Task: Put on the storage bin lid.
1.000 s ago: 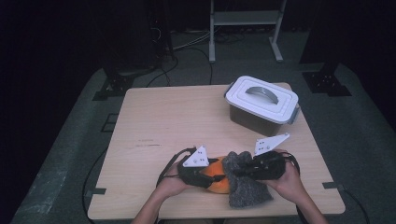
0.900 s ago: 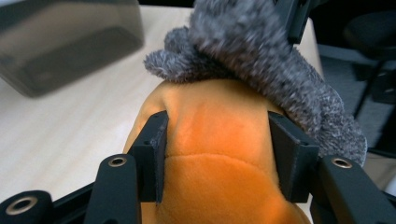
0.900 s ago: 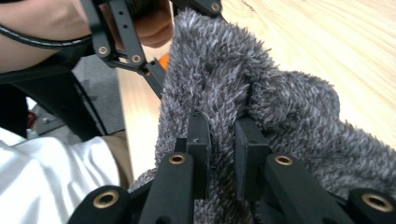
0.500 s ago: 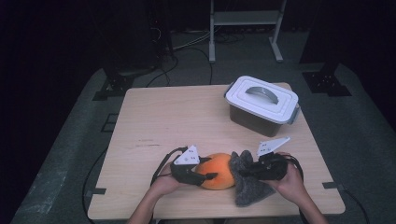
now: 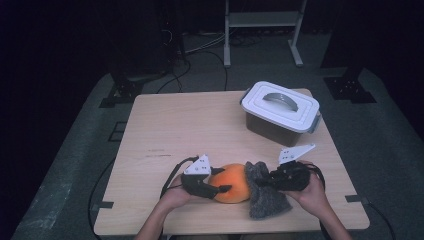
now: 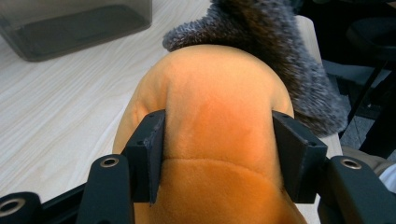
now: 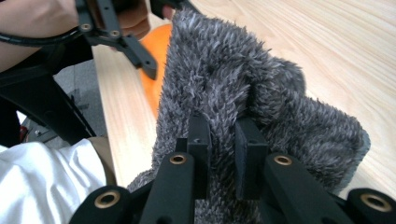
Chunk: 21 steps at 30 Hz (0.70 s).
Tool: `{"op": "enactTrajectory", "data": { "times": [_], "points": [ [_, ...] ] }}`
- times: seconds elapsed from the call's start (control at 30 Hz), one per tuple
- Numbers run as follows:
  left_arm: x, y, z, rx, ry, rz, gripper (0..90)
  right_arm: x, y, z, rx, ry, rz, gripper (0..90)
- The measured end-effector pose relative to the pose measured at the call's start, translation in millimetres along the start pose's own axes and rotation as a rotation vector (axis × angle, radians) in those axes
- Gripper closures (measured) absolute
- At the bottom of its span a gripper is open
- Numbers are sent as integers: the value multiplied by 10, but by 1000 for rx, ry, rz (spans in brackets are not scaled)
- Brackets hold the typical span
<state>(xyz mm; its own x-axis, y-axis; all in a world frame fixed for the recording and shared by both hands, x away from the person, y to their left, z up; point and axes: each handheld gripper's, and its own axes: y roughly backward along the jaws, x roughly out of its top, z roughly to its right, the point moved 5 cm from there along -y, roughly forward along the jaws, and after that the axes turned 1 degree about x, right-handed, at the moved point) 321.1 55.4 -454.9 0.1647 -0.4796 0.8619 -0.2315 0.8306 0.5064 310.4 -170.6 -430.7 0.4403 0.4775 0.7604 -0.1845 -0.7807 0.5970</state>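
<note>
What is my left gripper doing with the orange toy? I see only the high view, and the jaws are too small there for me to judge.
Observer: In the left gripper view, the left gripper has the orange plush toy between its jaws. Both pads touch the toy's sides, and the jaws have just been opening.
Operator: And the right gripper, does it really hold the grey cloth?
Observer: Yes. In the right gripper view, the right gripper is shut on a raised fold of the grey furry cloth.
Operator: Are the toy and the cloth apart now?
Observer: No. In the left gripper view, the cloth lies against the far end of the toy.
</note>
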Motion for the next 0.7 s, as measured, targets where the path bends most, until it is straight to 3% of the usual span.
{"op": "enactTrajectory", "data": {
  "times": [0.17,0.27,0.47,0.57,0.63,0.7],
  "points": [
    [-32,41,10,-1,-1,-4,415,21,-62,-28,16,6,-2,784],
    [-44,53,-11,-3,5,-6,417,-61,-143,55,37,-21,-22,784],
    [-57,65,-29,-8,23,7,412,-239,-108,183,8,-64,-74,783],
    [-54,64,-20,-10,16,7,398,-230,-30,203,-4,-71,-55,782],
    [-45,48,-5,-14,4,6,390,-105,52,164,6,-61,5,782],
    [-35,38,7,-14,-4,1,389,-75,58,150,17,-56,19,782]
  ]
}}
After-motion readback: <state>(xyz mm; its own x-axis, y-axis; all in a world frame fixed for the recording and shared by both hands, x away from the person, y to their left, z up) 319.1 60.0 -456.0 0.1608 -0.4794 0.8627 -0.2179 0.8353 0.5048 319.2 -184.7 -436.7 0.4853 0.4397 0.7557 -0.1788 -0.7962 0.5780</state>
